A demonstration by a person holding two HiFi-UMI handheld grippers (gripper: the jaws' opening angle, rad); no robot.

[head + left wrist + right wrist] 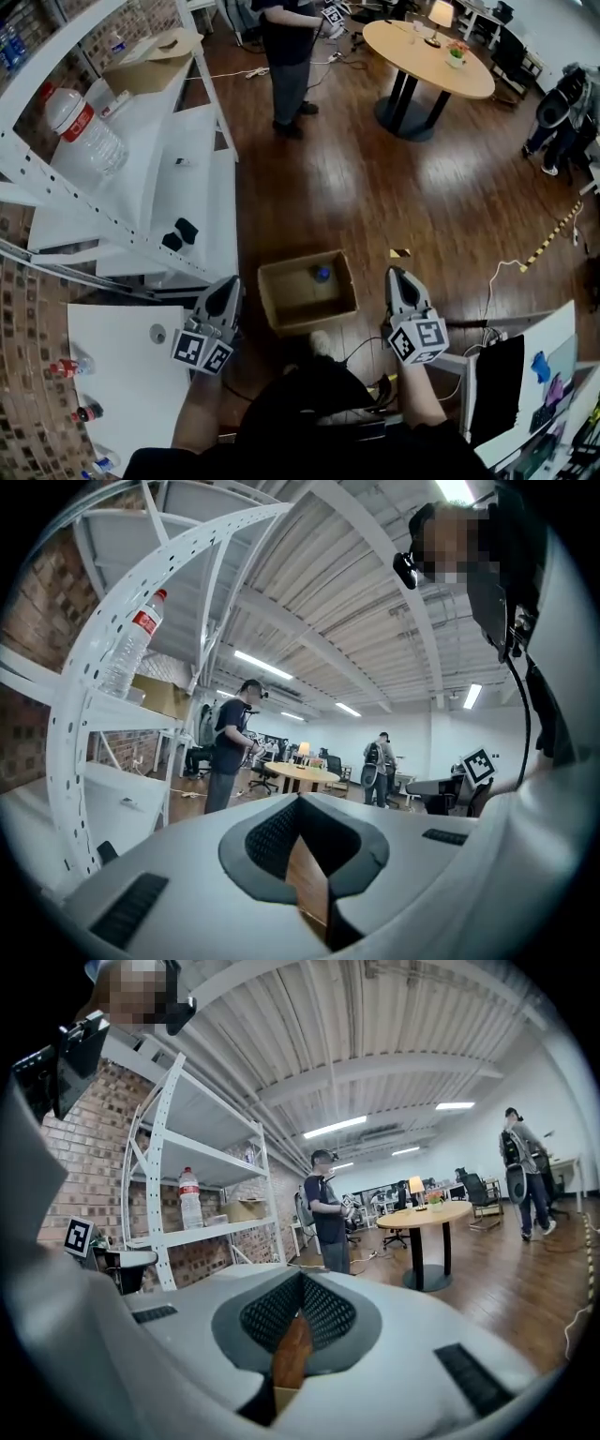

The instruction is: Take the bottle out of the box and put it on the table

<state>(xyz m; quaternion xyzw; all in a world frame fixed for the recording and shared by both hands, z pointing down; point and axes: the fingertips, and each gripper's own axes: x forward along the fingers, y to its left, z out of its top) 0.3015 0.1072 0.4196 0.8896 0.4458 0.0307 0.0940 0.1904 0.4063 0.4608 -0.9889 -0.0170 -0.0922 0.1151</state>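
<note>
Left gripper [226, 287] and right gripper [398, 277] both have their jaws pressed together, empty. Only the head view shows the box [291, 298] between them, with the bottle [322, 274] inside by its far edge. Both gripper views look across at a round table [427, 1215].

readable text: none | shelf bottle [82, 127], 10 o'clock: red label, print too small to read | left marker cube [202, 352], 7 o'clock, and right marker cube [419, 340], 5 o'clock: square patterns only
</note>
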